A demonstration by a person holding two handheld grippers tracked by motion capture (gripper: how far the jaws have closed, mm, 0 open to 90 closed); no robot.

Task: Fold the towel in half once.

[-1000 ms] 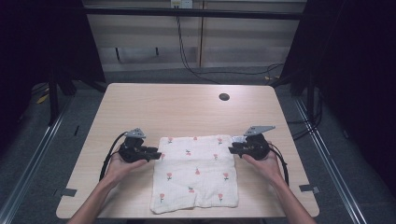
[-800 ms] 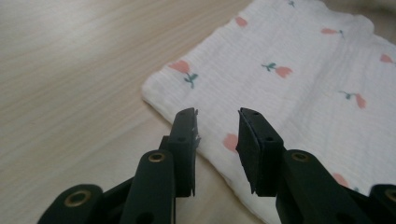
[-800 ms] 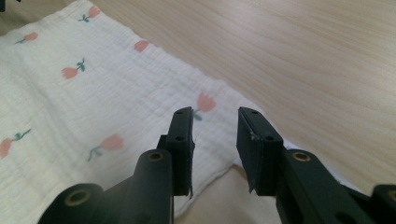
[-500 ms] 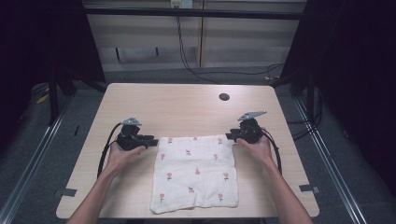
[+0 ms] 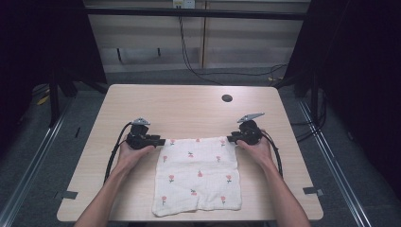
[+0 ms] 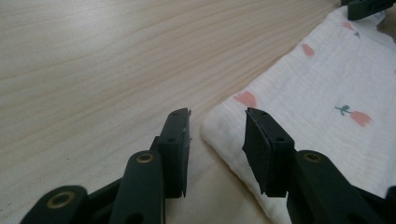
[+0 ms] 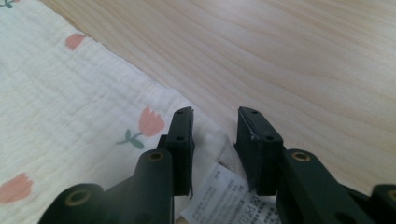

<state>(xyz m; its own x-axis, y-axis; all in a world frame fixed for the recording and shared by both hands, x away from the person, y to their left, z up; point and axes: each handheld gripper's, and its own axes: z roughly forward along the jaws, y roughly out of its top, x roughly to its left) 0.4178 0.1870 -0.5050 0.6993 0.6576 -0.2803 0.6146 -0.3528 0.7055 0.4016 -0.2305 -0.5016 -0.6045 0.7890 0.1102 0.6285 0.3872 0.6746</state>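
A white cloth (image 5: 198,172) printed with small pink tulips lies flat on the wooden table (image 5: 189,109). My left gripper (image 5: 161,141) sits low at the cloth's far left corner. In the left gripper view the corner of the cloth (image 6: 317,93) lies in the gap of that gripper (image 6: 217,114); its jaws have just been opening and the pads stand clear of it. My right gripper (image 5: 231,138) is at the far right corner. There the cloth (image 7: 60,93) and its printed label (image 7: 224,191) lie between the right gripper's (image 7: 215,114) parted jaws, which have just closed slightly.
A dark round hole (image 5: 227,98) sits in the tabletop toward the far right. Bare wood stretches beyond the cloth to the far edge. Cables trail from both grippers along the forearms. The right gripper's tip (image 6: 369,7) shows at the top right of the left gripper view.
Both hands have shifted a little toward the far side of the table and sunk lower at the cloth's far corners. The cloth lies flat as before.
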